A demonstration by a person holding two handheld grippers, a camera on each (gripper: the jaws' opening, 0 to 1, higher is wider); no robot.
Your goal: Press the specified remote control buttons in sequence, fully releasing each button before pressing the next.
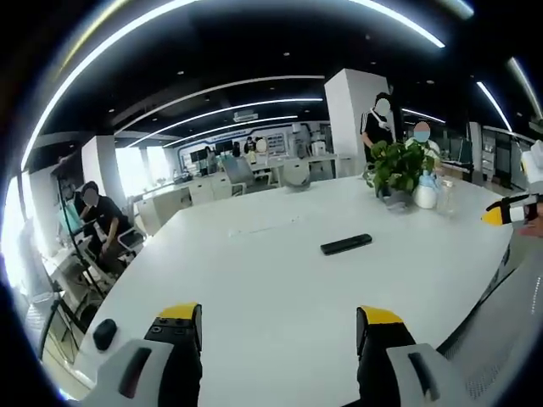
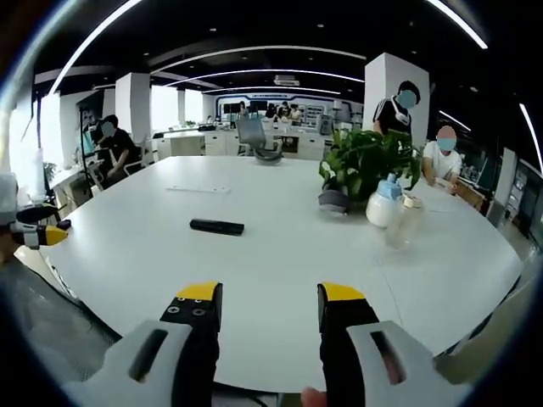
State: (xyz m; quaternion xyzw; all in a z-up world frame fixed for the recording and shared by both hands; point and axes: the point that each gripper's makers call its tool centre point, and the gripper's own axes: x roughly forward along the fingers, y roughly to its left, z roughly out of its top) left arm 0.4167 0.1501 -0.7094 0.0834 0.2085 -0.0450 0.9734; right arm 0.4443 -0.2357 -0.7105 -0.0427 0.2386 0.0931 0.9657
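The black remote control [image 1: 346,244] [image 2: 216,226] is seen lying flat near the middle of the white worktop [image 1: 280,288] [image 2: 254,254], well apart from both grippers. The left gripper [image 1: 277,322] and right gripper [image 2: 270,298] are held with jaws spread, empty, at the worktop's edge. A potted plant [image 2: 361,165] is seen beyond the remote.

Left gripper [image 1: 280,326] jaws spread wide, nothing between them (yellow tips up). Right gripper [image 2: 270,307] jaws also apart, empty, level and pointing forward, a fingertip at the bottom edge.
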